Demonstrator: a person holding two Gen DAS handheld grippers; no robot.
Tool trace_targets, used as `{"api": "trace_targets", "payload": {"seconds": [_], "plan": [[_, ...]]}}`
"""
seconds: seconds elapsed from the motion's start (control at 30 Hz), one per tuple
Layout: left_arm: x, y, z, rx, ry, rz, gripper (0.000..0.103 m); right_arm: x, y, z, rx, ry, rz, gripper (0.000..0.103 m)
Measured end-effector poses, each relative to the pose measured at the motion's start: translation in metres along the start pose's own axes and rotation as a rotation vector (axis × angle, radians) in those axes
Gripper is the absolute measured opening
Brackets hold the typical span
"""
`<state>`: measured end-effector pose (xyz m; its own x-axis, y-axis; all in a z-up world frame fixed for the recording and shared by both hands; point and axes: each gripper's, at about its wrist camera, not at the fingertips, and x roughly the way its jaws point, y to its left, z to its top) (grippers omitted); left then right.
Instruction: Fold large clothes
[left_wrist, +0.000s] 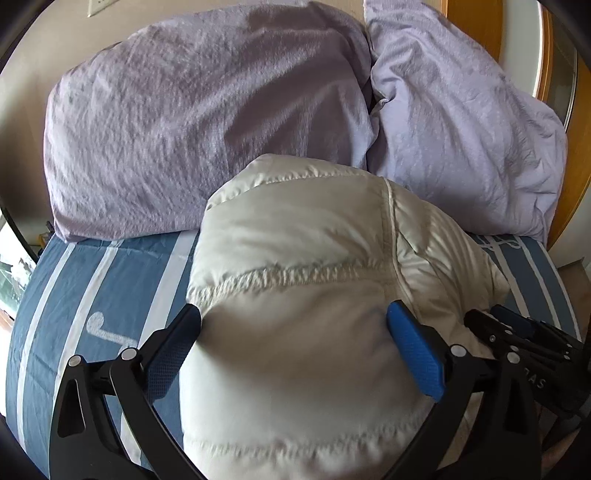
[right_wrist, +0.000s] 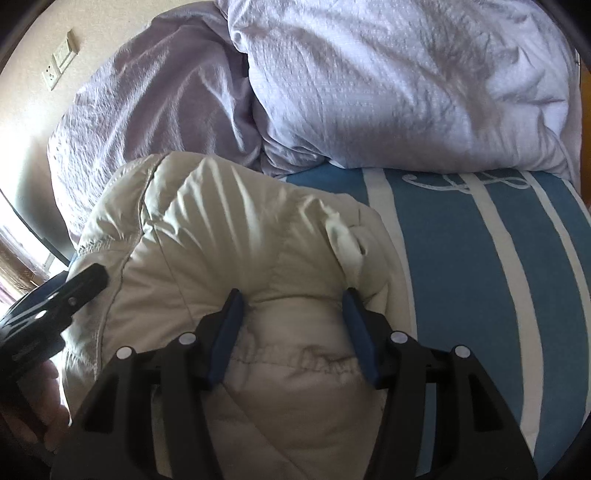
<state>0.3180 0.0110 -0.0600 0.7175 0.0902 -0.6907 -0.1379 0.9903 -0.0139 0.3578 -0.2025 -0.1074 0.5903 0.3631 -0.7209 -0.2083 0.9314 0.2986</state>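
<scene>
A puffy cream quilted jacket (left_wrist: 295, 229) lies bunched on the blue striped bed sheet (left_wrist: 85, 280). My left gripper (left_wrist: 293, 310) stands wide open astride a thick bulge of it, its blue pads (left_wrist: 413, 350) resting along the sides without squeezing. In the right wrist view the same jacket (right_wrist: 221, 221) fills the lower left. My right gripper (right_wrist: 291, 295) is shut on a rounded fold near the jacket's right edge, and creases fan out from the pinch. Each gripper shows at the edge of the other's view: the right gripper (left_wrist: 517, 332) and the left gripper (right_wrist: 85, 280).
Two lilac crumpled pillows or duvet bundles (left_wrist: 192, 122) (left_wrist: 461, 122) lie just behind the jacket against the wall. A wooden headboard (left_wrist: 476, 22) stands at the far right. Bare sheet (right_wrist: 461, 277) stretches right of the jacket. Wall sockets (right_wrist: 59, 62) sit at the upper left.
</scene>
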Motion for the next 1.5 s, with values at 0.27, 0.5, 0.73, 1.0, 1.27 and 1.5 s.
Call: {"api": "trace_targets", "payload": {"seconds": [0.27,0.5,0.73,1.0,1.27,1.5], "plan": [[-0.050,0.017,-0.024,-0.011,-0.041,-0.025,0.101,-0.063,0.008,-0.020,-0.017,-0.072,-0.060,0.086],[-0.097,0.032,-0.051,-0.031,-0.080,-0.056,0.101,-0.131,0.016,-0.054,-0.048,-0.150,-0.092,0.101],[-0.139,0.038,-0.079,-0.038,-0.094,-0.077,0.101,-0.170,0.029,-0.090,-0.081,-0.095,-0.060,0.101],[-0.164,0.032,-0.109,-0.032,-0.053,-0.130,0.101,-0.183,0.039,-0.126,-0.053,-0.006,-0.051,0.101],[-0.166,0.031,-0.130,-0.053,0.003,-0.179,0.101,-0.188,0.046,-0.144,-0.053,0.024,-0.023,0.101],[-0.167,0.031,-0.137,-0.057,0.014,-0.166,0.101,-0.187,0.045,-0.146,-0.040,0.030,-0.015,0.101]]}}
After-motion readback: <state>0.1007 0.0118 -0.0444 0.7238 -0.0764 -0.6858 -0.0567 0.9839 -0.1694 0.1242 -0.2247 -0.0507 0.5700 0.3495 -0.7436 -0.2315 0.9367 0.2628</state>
